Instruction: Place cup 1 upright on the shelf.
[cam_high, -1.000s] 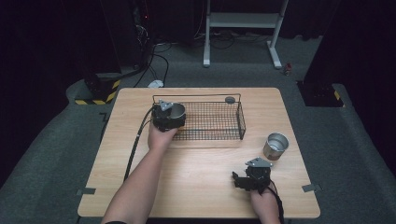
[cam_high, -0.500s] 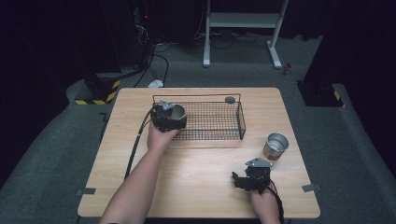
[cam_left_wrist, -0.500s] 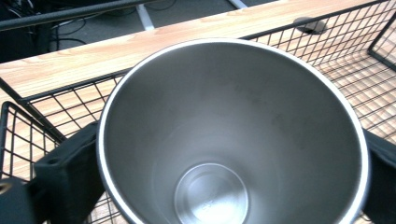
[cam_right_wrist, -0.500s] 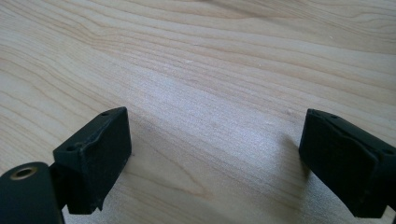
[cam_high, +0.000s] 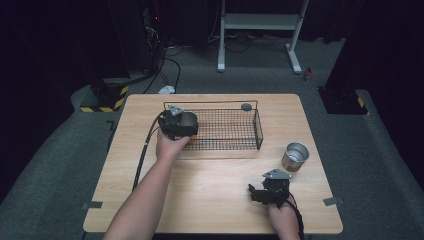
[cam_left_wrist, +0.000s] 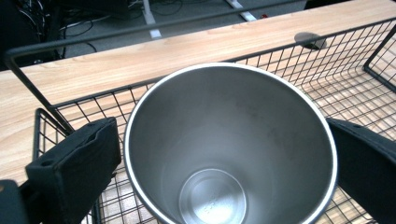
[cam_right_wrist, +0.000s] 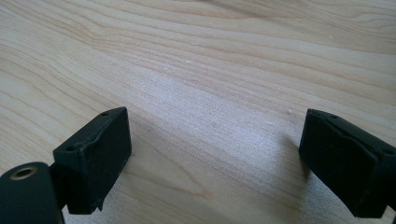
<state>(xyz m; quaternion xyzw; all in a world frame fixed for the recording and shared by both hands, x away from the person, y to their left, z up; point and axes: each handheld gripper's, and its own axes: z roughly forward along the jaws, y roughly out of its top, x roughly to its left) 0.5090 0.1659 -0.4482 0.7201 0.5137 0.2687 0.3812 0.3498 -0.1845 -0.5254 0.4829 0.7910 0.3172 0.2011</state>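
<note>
Over the basket's left end, left tongs are clamped on a steel cup, jaws on either side of its wall, cup upright with its mouth open to the camera and wire mesh below it. Right tongs sit near the table's front right edge, jaws wide apart, nothing between them but bare wood. Second cup stands on the table just right of the basket.

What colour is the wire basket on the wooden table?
Black, a grid mesh wire basket; clearest in the high view.
</note>
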